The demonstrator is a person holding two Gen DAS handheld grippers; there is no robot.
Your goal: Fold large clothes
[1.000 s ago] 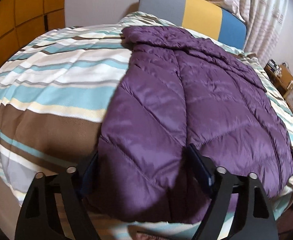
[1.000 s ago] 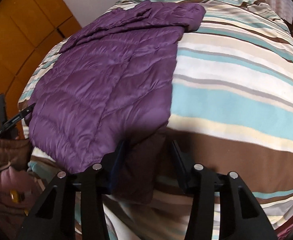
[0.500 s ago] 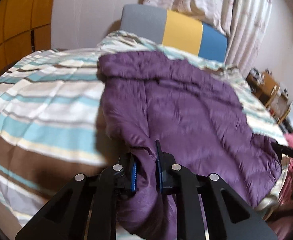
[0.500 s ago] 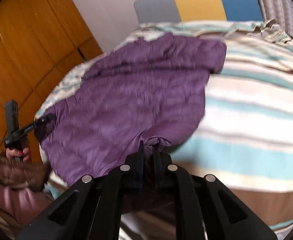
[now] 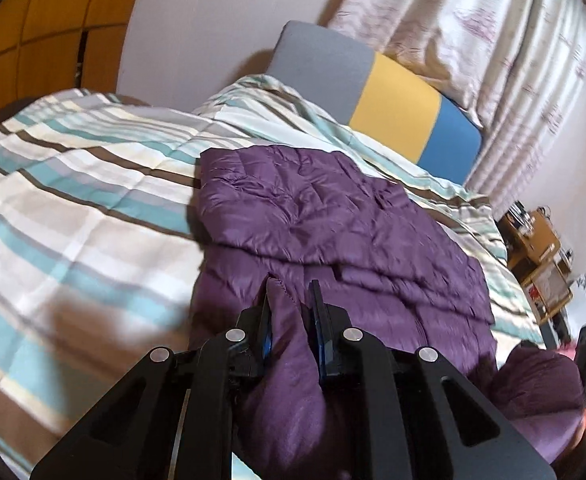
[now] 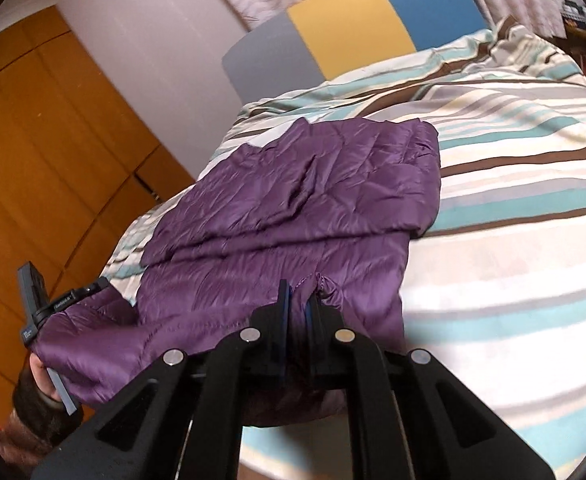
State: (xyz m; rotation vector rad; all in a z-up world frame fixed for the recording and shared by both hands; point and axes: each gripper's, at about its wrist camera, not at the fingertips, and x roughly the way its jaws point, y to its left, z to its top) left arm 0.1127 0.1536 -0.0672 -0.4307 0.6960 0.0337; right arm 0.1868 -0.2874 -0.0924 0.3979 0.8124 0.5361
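Lying spread across the striped duvet point(image 5: 73, 208) of the bed: the purple quilted jacket point(image 5: 333, 224), far end reaching toward the grey, yellow and blue headboard point(image 5: 377, 100), near hem raised off the bedding at both corners.

Gripping the near hem in the left tongs point(image 5: 292, 312): a bunched fold of purple fabric pinched between the closed jaws, stitched edge poking up just past the fingertips point(image 5: 264, 312). Hanging slack below the tongs, more of the jacket, bulging toward the camera.

Clamping the other near corner in the right tongs point(image 6: 297, 310): jaws drawn nearly together on a thin gathered edge of the jacket point(image 6: 293, 200), a small puckered tip showing just beside the right pad. Draping from that pinch down over the bed's edge, the rest of the hem.

Showing at the left edge of the right wrist view: the left gripper's handle point(image 6: 37, 312) and the hand point(image 6: 41, 376) holding it, with purple fabric trailing from it. Showing at the right edge of the left wrist view: a dark blurred piece, most likely the right gripper, too smeared to be sure.

Standing beside the headboard: patterned curtains point(image 5: 493, 40) on one side, wooden wardrobe doors point(image 6: 45, 152) on the other. Sitting beyond the bed's far side near the curtains: a small wooden shelf unit point(image 5: 541, 256), contents blurred.
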